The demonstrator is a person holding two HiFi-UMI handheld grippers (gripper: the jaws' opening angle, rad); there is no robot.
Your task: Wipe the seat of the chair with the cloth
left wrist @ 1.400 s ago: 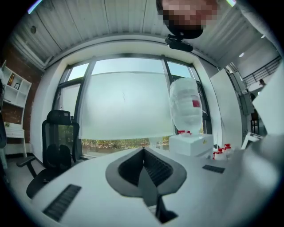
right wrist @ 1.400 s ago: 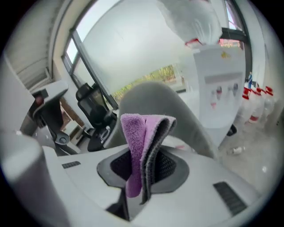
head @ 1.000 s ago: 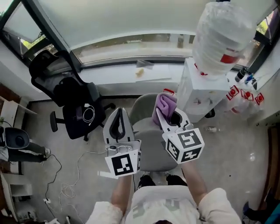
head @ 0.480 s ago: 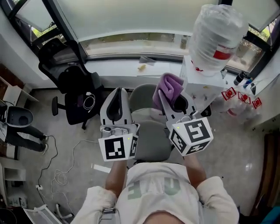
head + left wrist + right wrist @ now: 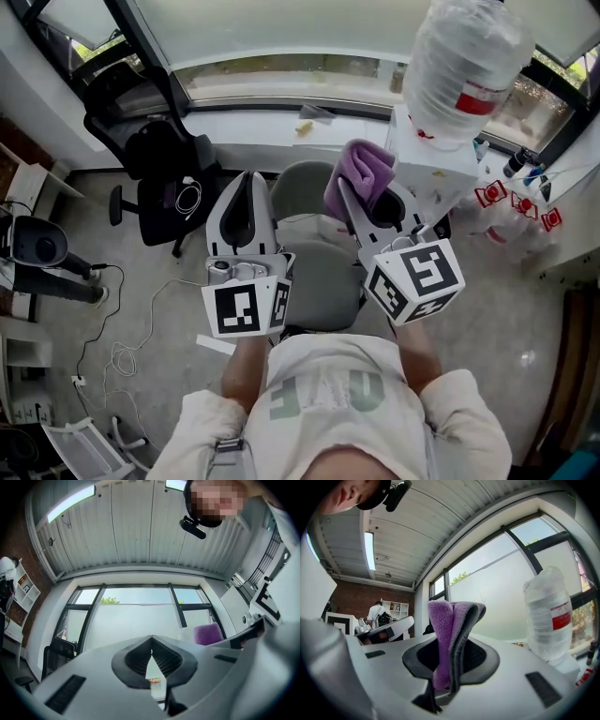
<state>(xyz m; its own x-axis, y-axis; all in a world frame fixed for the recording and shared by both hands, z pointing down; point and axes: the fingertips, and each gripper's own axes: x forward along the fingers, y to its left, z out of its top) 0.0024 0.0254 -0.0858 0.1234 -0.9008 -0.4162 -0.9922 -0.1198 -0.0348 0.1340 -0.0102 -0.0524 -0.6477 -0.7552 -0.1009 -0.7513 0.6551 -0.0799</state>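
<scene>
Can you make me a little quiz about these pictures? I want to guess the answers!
1. What colour is the cloth? A green, B purple, C yellow.
2. True or false: the left gripper is holding something.
3. Fill in: the cloth is pinched by the ___ gripper.
Key: 1 is B. 2 is false: its jaws are shut on nothing. 3 is the right gripper.
</scene>
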